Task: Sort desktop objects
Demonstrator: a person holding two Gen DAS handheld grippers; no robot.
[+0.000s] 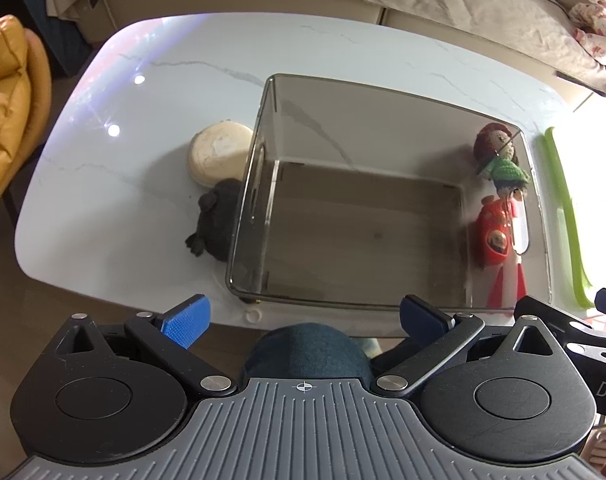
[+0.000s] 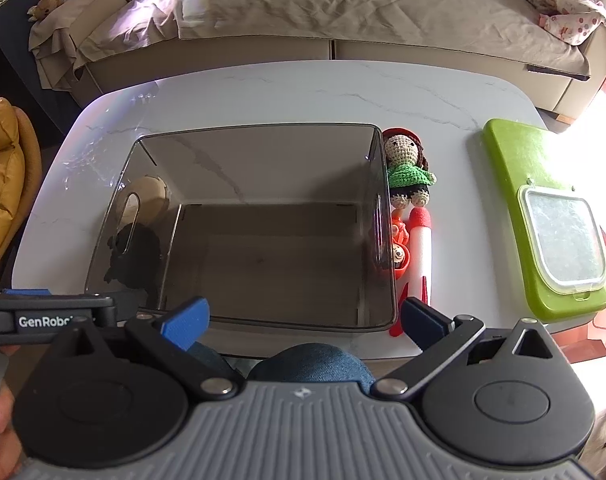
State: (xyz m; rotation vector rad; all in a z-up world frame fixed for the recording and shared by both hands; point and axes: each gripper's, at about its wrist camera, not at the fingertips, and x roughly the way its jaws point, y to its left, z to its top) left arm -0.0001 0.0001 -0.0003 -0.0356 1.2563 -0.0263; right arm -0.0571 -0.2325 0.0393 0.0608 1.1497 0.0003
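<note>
A smoky transparent bin [image 1: 263, 184] [image 2: 387, 264] stands in the middle of the white marble table [image 1: 115, 208] [image 2: 303, 92], with nothing inside. Left of it lie a cream round case [image 1: 219, 152] [image 2: 151, 192] and a black plush toy [image 1: 217, 220] [image 2: 139, 252]. Right of it lie a crochet doll [image 2: 407, 168] [image 1: 499, 156], an orange toy [image 2: 401, 252] [image 1: 495, 240] and a white foam rocket [image 2: 421, 248]. My left gripper [image 1: 303, 320] and right gripper [image 2: 305, 322] hover open above the table's near edge, nothing between their fingers.
A green board [image 2: 515, 184] [image 1: 563, 216] carrying a clear lid [image 2: 563, 240] sits at the table's right end. A covered sofa [image 2: 303, 12] runs behind the table, a yellow cushion [image 1: 3, 120] at left. A person's knee [image 2: 311, 364] is under the near edge.
</note>
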